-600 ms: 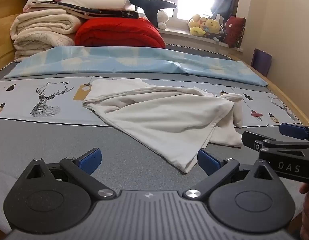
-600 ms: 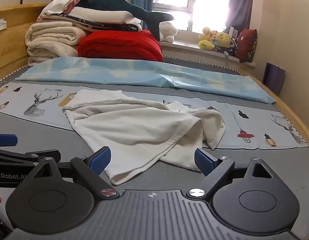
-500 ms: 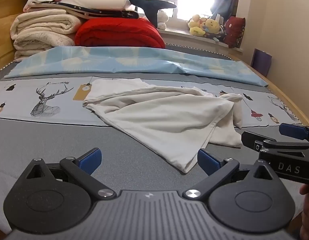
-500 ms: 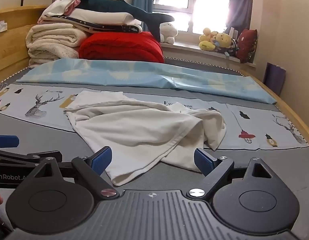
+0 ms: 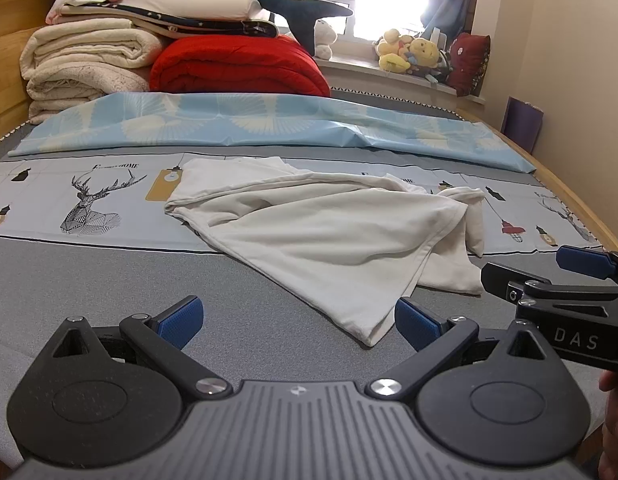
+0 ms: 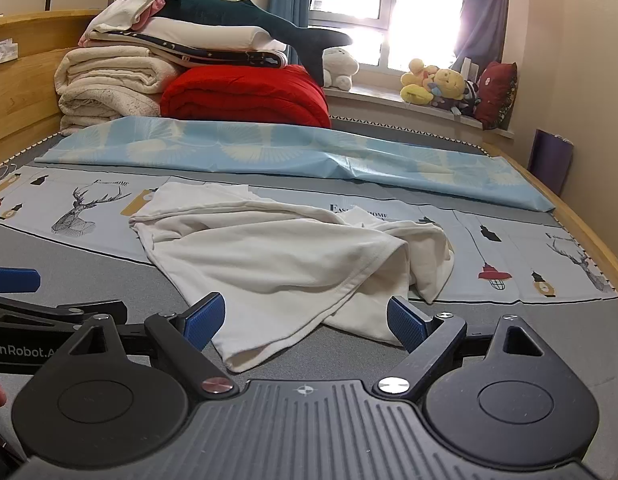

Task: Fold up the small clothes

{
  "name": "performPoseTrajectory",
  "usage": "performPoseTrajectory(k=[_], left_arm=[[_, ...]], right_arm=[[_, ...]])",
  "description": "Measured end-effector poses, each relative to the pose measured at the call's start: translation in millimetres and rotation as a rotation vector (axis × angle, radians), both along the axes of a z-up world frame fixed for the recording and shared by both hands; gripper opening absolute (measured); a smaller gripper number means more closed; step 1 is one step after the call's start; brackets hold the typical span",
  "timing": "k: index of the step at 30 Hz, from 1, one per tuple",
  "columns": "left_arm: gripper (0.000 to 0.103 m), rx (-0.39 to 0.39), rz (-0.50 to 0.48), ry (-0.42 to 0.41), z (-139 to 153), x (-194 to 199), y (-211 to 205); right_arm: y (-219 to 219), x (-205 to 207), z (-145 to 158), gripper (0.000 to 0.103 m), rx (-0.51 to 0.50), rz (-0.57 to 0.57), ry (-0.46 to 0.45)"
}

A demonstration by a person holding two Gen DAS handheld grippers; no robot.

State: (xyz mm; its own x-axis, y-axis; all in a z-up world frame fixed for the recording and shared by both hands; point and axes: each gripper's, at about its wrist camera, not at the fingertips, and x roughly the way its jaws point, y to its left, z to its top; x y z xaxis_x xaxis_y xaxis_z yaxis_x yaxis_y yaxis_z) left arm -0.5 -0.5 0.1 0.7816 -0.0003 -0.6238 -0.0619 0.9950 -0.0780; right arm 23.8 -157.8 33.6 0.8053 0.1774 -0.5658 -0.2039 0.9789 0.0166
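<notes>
A crumpled white garment (image 5: pixel 329 232) lies on the bed, partly on the printed sheet and partly on the grey mattress; it also shows in the right wrist view (image 6: pixel 285 256). My left gripper (image 5: pixel 299 322) is open and empty, low over the mattress, with the garment's near corner just ahead between its blue pads. My right gripper (image 6: pixel 305 318) is open and empty, with the garment's near hem between its fingers. The right gripper also shows at the right edge of the left wrist view (image 5: pixel 549 280).
A light blue sheet (image 5: pixel 249 124) lies across the bed behind the garment. Folded blankets and a red quilt (image 5: pixel 237 66) are stacked at the back left. Plush toys (image 5: pixel 413 54) sit on the windowsill. The bed's wooden edge (image 5: pixel 581 208) runs along the right.
The right gripper has moved slightly forward and lower toward the garment's near hem. The left gripper has barely moved. Both stay open.
</notes>
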Motion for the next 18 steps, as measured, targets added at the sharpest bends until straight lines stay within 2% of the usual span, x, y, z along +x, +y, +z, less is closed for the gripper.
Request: performPoseTrajectory(k=[18], left_arm=[[0.102,0.000,0.000,-0.001,-0.3,0.0,0.3]], right_arm=[[0.3,0.2,0.2,0.088,-0.002,0.001,0.000]])
